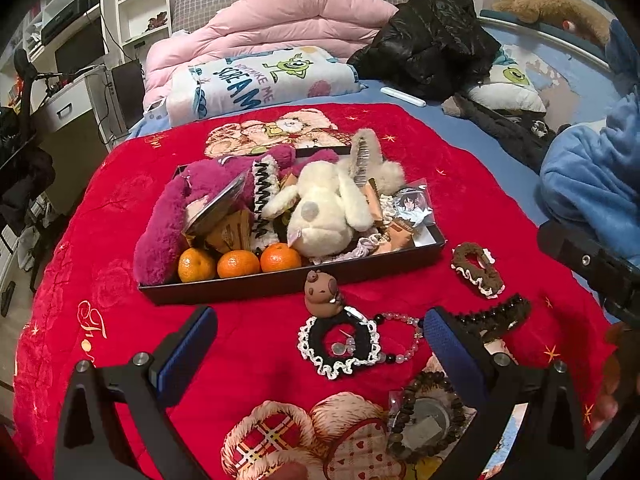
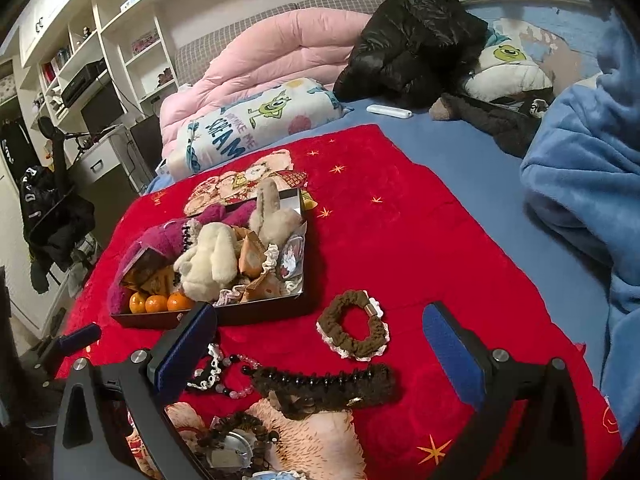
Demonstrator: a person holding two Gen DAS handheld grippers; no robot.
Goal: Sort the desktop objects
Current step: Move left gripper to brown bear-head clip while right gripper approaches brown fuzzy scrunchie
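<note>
Both grippers hang wide open over the red blanket [image 1: 400,280], holding nothing. The black tray [image 1: 288,284] is the landmark: inside it lie three mandarins [image 1: 239,264], a white plush [image 1: 320,208] and a magenta plush [image 1: 168,224]. Just in front of the tray, between the left gripper [image 1: 320,344] fingers, sits a black lace scrunchie [image 1: 340,344]; the brown scrunchie [image 2: 354,330] lies to the tray's right, between the right gripper [image 2: 320,344] fingers, with a dark hair claw [image 2: 328,386] nearer the camera

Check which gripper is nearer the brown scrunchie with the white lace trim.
Right. The brown scrunchie lies just ahead of the open right gripper, between its fingers' lines. From the open left gripper, it sits farther off, up and to the right.
</note>
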